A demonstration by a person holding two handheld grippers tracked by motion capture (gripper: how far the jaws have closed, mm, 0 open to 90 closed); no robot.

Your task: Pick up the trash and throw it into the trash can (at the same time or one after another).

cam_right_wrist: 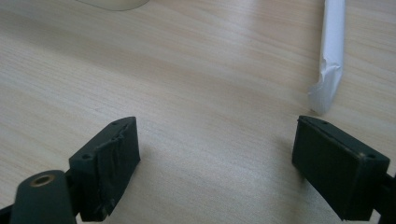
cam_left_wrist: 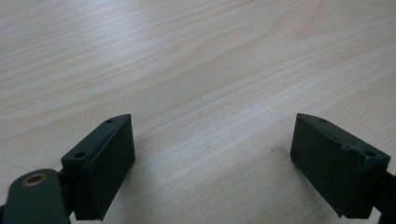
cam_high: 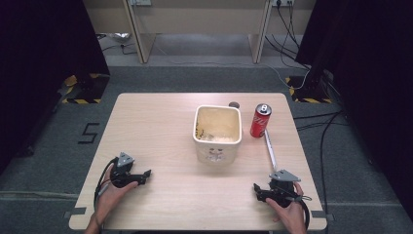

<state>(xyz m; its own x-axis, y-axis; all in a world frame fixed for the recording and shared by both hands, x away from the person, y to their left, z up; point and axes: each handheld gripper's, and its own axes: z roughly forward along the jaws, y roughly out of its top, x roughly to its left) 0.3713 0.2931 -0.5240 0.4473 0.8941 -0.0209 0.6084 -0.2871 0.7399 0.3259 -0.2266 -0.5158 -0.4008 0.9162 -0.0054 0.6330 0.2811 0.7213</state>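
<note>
- Reaching for the straw (cam_right_wrist: 329, 51) looks like the step: right tongs (cam_high: 257, 189), released and empty, should go toward 12 o'clock, straddle it, then pinch.
- Straw lies on the surface (cam_high: 160, 126), at 6 o'clock from the can (cam_high: 260, 120).
- Left tongs (cam_high: 147, 174) released, empty.
- Count: one straw, one can, one bin (cam_high: 217, 134), two tongs.

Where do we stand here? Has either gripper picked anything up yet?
Nothing looks done yet. The left gripper and right gripper rest on the light wooden table, jaws open and empty. The white paper-wrapped straw lies just ahead of the right gripper, untouched. The red drink can stands upright beside the cream square bin. Every pick-up is still left, probably beginning with the straw.
</note>
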